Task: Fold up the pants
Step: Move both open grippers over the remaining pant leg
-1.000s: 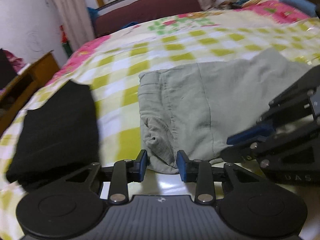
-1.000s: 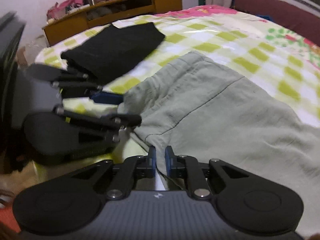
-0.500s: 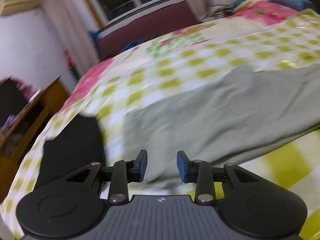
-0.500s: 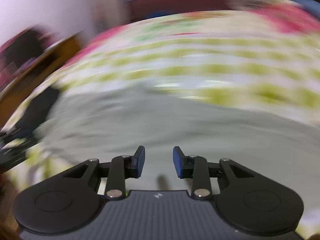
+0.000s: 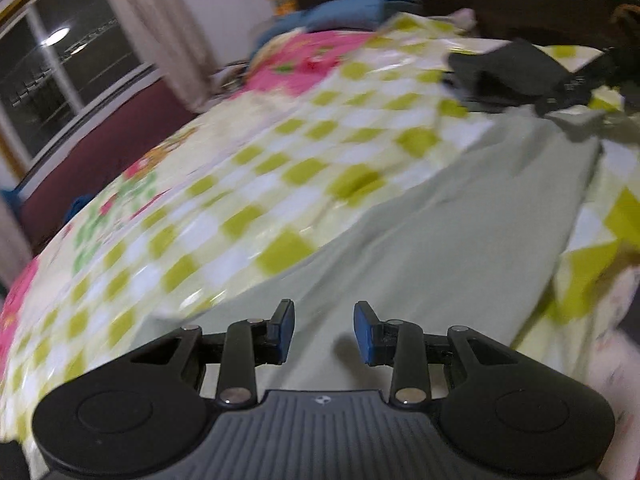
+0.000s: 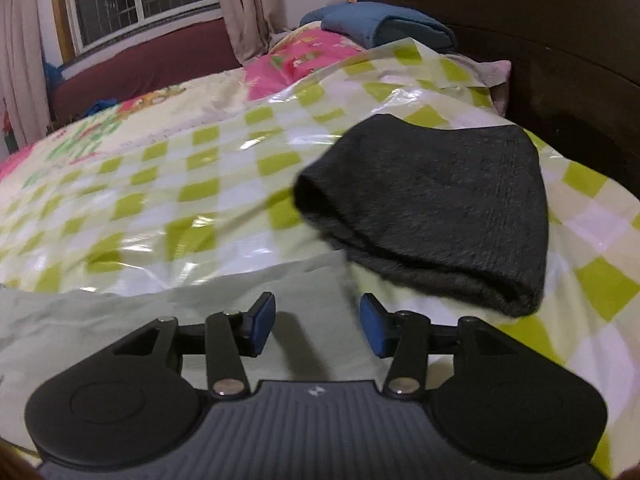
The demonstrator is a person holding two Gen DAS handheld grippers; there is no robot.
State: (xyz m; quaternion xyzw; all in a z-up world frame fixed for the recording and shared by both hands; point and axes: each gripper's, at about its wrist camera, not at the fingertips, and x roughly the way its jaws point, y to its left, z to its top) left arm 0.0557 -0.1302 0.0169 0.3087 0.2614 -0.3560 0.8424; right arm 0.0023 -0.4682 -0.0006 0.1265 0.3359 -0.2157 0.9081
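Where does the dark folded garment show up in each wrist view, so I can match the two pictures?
Left wrist: the dark folded garment sits far off at upper right, blurred, past the far end of the pale green pants.
Right wrist: dark folded garment fills right of centre, just beyond the open jaws.
Shared landmark: the blue pillow at the head of the bed.

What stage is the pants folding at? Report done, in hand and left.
Done: hard to say; the pale green pants lie spread long on the checked bedspread, with no finished fold showing. A dark folded garment sits beside them. In hand: nothing. The left claw and right claw are both open over the fabric. Left: grip an end and fold the pants.
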